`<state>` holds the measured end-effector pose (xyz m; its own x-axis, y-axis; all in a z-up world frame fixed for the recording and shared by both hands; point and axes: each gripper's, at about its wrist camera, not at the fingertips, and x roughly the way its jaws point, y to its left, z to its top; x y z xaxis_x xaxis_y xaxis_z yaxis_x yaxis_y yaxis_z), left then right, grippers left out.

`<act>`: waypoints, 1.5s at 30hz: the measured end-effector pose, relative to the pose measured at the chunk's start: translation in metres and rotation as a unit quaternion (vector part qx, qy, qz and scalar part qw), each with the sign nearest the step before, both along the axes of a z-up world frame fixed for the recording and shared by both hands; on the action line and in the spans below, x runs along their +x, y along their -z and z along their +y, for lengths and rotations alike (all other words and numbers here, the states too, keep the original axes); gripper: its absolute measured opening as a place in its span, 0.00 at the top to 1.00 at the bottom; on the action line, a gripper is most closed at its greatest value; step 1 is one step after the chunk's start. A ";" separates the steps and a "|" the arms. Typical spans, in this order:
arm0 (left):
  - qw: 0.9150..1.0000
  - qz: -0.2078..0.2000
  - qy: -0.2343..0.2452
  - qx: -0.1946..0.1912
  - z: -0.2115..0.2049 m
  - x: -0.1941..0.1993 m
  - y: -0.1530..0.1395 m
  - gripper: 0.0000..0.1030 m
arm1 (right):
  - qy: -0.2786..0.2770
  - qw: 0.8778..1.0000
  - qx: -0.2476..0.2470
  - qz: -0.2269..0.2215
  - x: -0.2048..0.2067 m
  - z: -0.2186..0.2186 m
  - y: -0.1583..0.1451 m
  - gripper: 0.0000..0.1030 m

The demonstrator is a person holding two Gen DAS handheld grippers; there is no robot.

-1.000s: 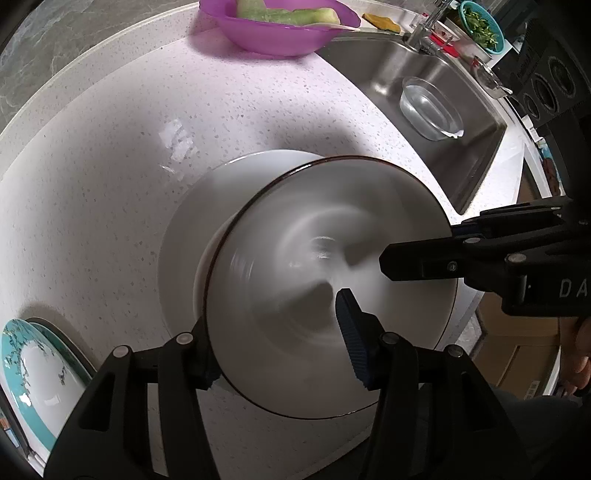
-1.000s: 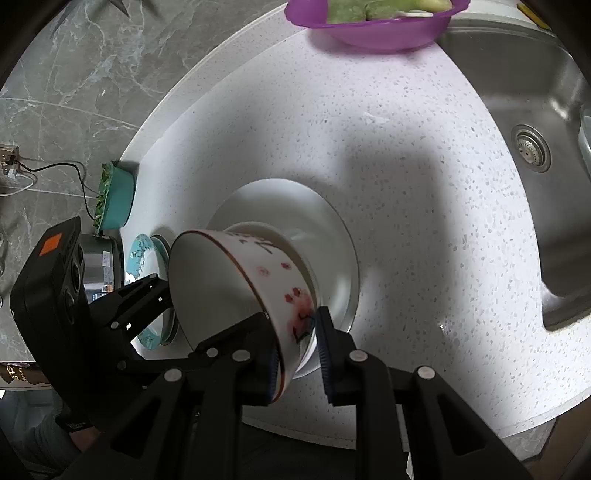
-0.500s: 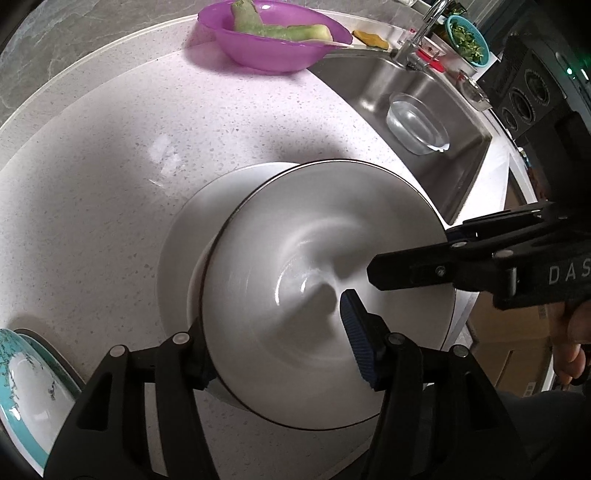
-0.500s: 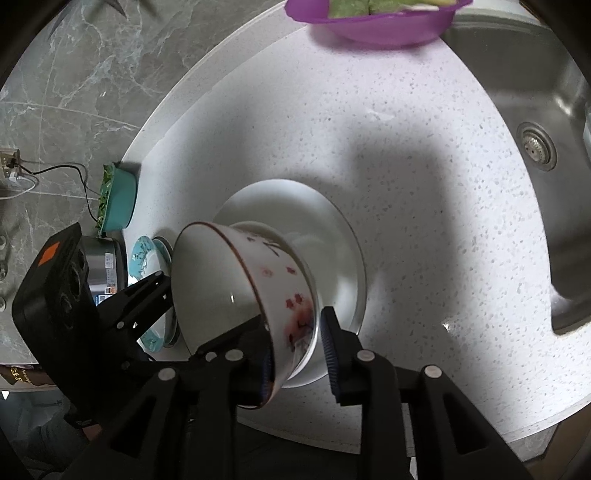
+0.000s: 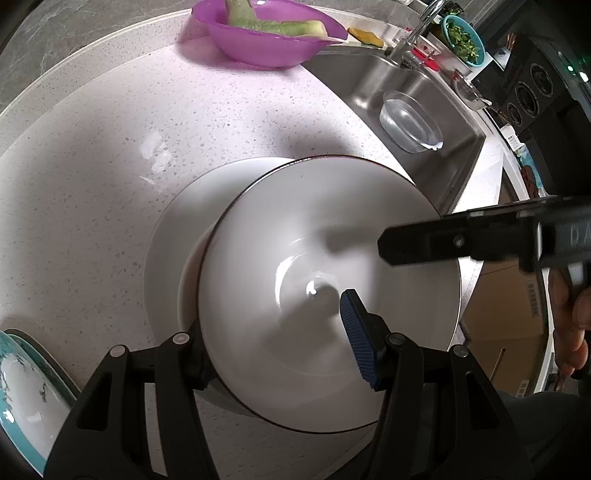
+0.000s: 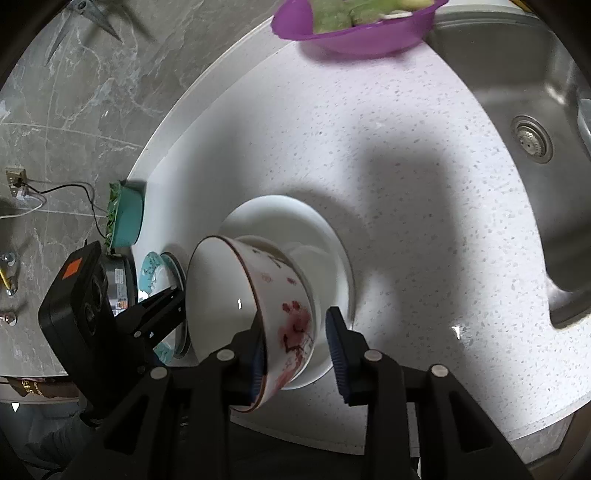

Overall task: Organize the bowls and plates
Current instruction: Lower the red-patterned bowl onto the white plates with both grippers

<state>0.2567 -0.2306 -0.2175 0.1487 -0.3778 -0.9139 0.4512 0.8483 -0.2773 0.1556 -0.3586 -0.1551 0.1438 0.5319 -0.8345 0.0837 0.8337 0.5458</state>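
Observation:
A white bowl with red blossoms outside and a dark rim [image 5: 295,258] [image 6: 284,295] leans tilted over a white plate [image 5: 173,229] [image 6: 295,214] on the speckled counter. A smaller white dish seems to lie under it. My left gripper [image 5: 271,325] straddles the near rim: one finger is outside under the rim, and the blue pad [image 5: 354,332] stands inside, off the wall. My right gripper [image 6: 295,325] straddles the opposite rim and its jaws are opening. Its outer pad [image 6: 336,343] is clear of the blossom wall, and its inner finger is inside the bowl.
A purple bowl of green vegetables [image 5: 269,40] [image 6: 354,22] sits at the counter's back. The steel sink [image 5: 406,88] [image 6: 517,74], holding a glass bowl [image 5: 410,122], lies to the right. A teal-rimmed plate [image 5: 22,398] [image 6: 151,273] and a teal basket [image 6: 125,218] stand on the left.
The right jaws have widened and the outer pad has come off the bowl's wall. The bowl has settled lower over the plate and is no longer blurred.

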 end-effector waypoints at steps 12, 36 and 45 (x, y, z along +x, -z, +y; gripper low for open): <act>1.000 -0.002 -0.012 -0.011 0.003 -0.003 -0.002 0.46 | -0.039 0.998 -0.035 -0.036 0.000 0.010 -0.014 0.81; 0.996 -0.020 -0.050 -0.076 0.033 -0.007 -0.019 0.33 | -0.079 0.992 -0.093 -0.041 0.009 0.027 0.006 0.88; 0.997 -0.043 -0.029 -0.053 0.028 -0.010 -0.023 0.33 | -0.090 0.990 -0.108 -0.028 0.012 0.034 0.005 0.88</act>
